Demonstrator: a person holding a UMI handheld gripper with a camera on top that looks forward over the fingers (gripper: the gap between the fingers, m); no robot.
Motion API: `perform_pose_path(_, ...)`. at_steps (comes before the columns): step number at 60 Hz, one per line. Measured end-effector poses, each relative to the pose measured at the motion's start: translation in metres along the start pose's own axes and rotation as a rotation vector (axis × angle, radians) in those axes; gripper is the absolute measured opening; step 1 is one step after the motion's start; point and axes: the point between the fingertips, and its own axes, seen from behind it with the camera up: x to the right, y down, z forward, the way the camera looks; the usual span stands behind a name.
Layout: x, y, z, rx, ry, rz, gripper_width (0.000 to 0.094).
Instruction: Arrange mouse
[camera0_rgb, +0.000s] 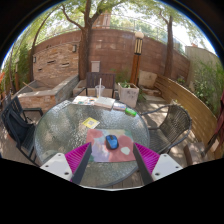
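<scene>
A blue computer mouse (111, 143) lies on a colourful mouse mat (113, 148) near the front edge of a round glass patio table (60, 130). My gripper (112, 162) is open, with its magenta pads (79, 158) spread to either side. The mouse sits just ahead of the fingertips, on the mat, with a gap at each side. Nothing is held.
On the table beyond the mouse are a yellow card (90, 123), white boxes and papers (102, 101), a cup (100, 91) and a small green thing (131, 112). Black patio chairs (17, 125) ring the table. A brick wall and trees stand behind.
</scene>
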Motion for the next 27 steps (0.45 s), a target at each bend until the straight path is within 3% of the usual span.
perform_pose_path(11, -0.007, 0.006, -0.057, 0.024, 0.013, -0.027, 0.0851)
perform_pose_path(27, -0.011, 0.012, -0.081, 0.033, 0.011, -0.039, 0.0850)
